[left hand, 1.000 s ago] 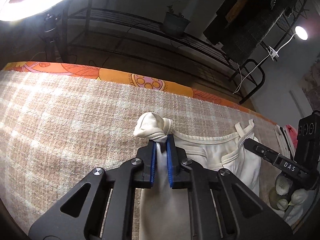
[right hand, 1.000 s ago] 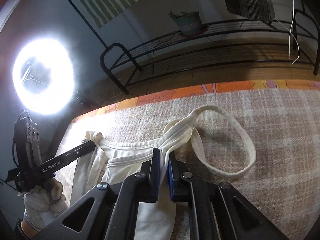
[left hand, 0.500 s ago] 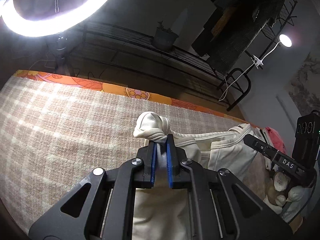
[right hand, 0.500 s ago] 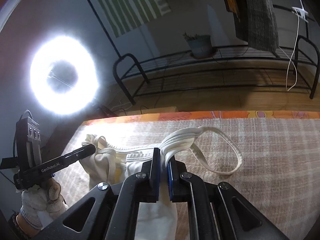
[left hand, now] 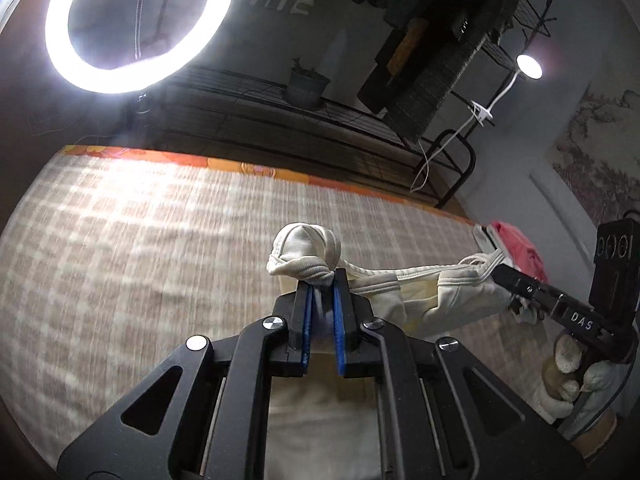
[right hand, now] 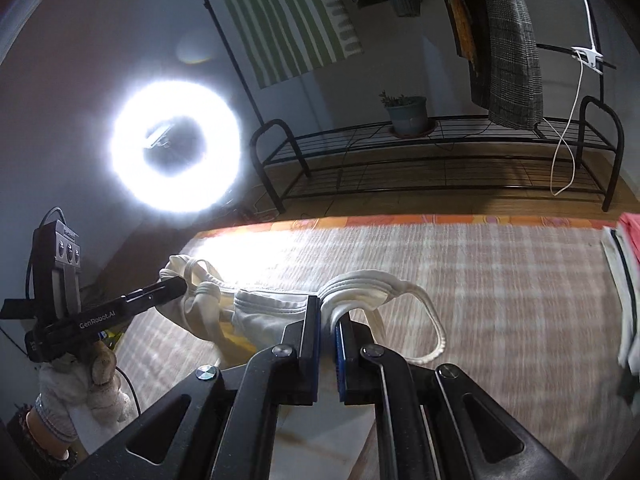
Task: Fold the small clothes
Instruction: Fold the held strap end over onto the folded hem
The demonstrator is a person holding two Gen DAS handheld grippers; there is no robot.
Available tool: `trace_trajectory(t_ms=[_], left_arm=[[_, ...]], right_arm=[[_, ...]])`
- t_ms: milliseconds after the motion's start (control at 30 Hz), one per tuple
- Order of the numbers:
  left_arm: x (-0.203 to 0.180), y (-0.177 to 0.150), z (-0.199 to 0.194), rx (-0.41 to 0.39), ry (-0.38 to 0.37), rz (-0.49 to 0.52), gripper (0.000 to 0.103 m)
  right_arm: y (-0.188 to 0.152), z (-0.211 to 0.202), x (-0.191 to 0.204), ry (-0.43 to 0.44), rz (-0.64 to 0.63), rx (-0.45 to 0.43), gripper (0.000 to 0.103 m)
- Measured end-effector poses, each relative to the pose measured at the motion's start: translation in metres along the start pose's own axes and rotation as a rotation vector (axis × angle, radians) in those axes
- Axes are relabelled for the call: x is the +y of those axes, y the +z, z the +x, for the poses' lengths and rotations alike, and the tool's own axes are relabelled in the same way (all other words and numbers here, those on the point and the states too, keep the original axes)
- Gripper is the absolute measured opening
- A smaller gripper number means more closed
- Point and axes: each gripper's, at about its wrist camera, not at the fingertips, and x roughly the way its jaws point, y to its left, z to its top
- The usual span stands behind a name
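A small cream-white garment with shoulder straps hangs stretched between my two grippers, lifted above the checked beige cloth. My left gripper is shut on one bunched top corner. My right gripper is shut on the other corner, with a loose strap loop dangling to its right. The garment also shows in the right wrist view. Each gripper shows in the other's view: the right gripper at the right, the left gripper at the left. The garment's lower part hangs under the grippers, mostly hidden.
A pile of clothes with a red piece lies at the table's right end, also in the right wrist view. An orange patterned edge borders the far side. A ring light and a black metal rack stand beyond.
Both grippers have risen with the garment, lifting it off the cloth and pulling it taut between them. The cameras tilted up, showing more of the room.
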Motion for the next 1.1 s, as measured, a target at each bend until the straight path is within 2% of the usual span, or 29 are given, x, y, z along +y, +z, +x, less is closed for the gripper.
trace_trajectory(t_ms=[267, 467, 600, 633, 733, 833, 900, 1000, 1100], left_arm=[[0.007, -0.066, -0.021, 0.061, 0.046, -0.011, 0.007], [0.011, -0.105, -0.024, 0.137, 0.091, -0.010, 0.007], [0.012, -0.123, -0.041, 0.188, 0.102, 0.014, 0.008], [0.012, -0.125, -0.046, 0.198, 0.101, 0.018, 0.009], [0.013, -0.136, -0.073, 0.212, 0.069, 0.009, 0.009], [0.006, -0.136, -0.101, 0.184, 0.017, 0.010, 0.009], [-0.005, -0.129, -0.114, 0.134, 0.011, 0.040, 0.009], [-0.020, -0.109, -0.109, 0.086, 0.037, 0.071, 0.009], [-0.023, -0.096, -0.088, 0.085, 0.025, 0.029, 0.009]], right_arm=[[-0.054, -0.030, 0.026, -0.003, -0.012, 0.029, 0.004], [-0.093, -0.039, 0.044, -0.024, -0.046, 0.109, 0.004], [-0.115, -0.044, 0.044, -0.060, -0.044, 0.192, 0.015], [-0.119, -0.047, 0.042, -0.059, -0.036, 0.218, 0.025], [-0.126, -0.057, 0.036, -0.049, -0.003, 0.290, 0.027], [-0.126, -0.076, 0.038, -0.029, 0.005, 0.280, 0.027], [-0.122, -0.089, 0.044, 0.016, -0.007, 0.237, 0.027], [-0.109, -0.092, 0.053, 0.040, -0.037, 0.173, 0.027], [-0.096, -0.073, 0.058, 0.025, -0.028, 0.156, 0.027]])
